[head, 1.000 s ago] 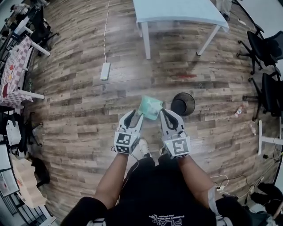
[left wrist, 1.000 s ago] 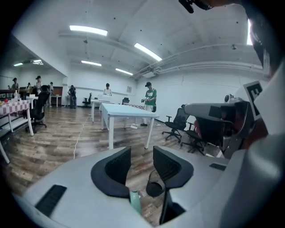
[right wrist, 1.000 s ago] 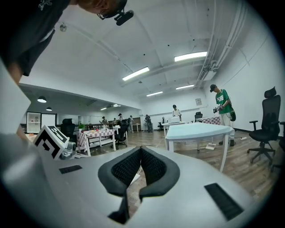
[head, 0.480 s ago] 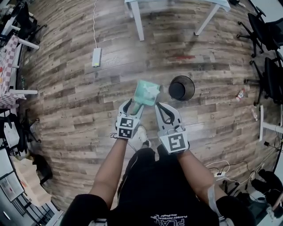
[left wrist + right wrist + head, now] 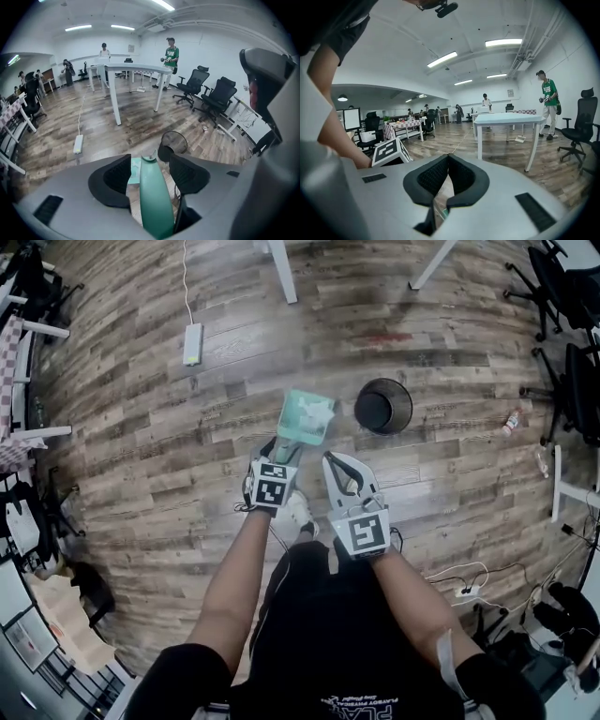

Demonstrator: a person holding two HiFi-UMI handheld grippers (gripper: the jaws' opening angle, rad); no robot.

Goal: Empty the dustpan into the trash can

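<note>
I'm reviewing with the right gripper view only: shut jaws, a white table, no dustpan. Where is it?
Observer: The green dustpan is down at the floor, its handle between the jaws of the left gripper, which are opening, pads off it.
Operator: Where's the trash can?
Observer: The black trash can stands upright to the dustpan's right in the head view.
Operator: Is the pan over it?
Observer: No; bare floor shows between them.

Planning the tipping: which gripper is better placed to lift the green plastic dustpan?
Left. The left gripper has the handle of the green plastic dustpan between its opening jaws; the right gripper is shut and empty.
</note>
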